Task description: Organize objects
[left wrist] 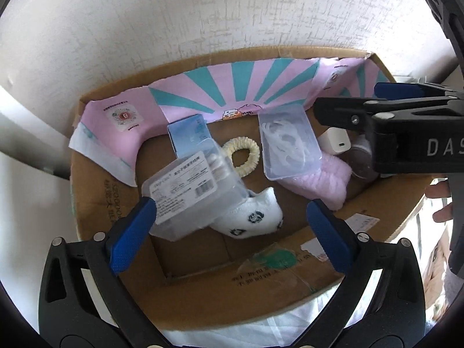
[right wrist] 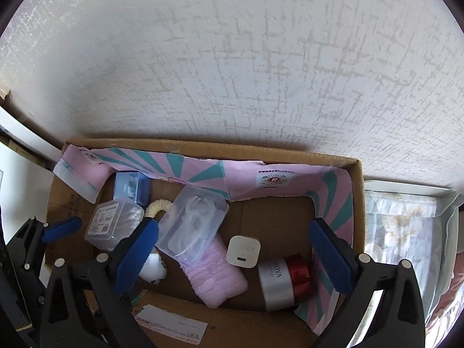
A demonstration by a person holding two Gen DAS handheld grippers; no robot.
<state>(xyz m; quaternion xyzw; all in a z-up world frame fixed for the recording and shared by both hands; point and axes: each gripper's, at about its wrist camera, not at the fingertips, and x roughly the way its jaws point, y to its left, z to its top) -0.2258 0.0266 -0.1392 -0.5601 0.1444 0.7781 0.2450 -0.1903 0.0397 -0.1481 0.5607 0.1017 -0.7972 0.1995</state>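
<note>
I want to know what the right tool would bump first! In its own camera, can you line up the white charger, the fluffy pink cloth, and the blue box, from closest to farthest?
1. White charger: between the right tool fingers, on the box floor.
2. Pink cloth: beside the charger, on its left.
3. Blue box: far back-left corner of the cardboard box.

Soft daylight, evenly bright; cardboard box rim casts a dark shadow on the textured wall. Strong fisheye curving, black vignette corners, slight edge blur.
</note>
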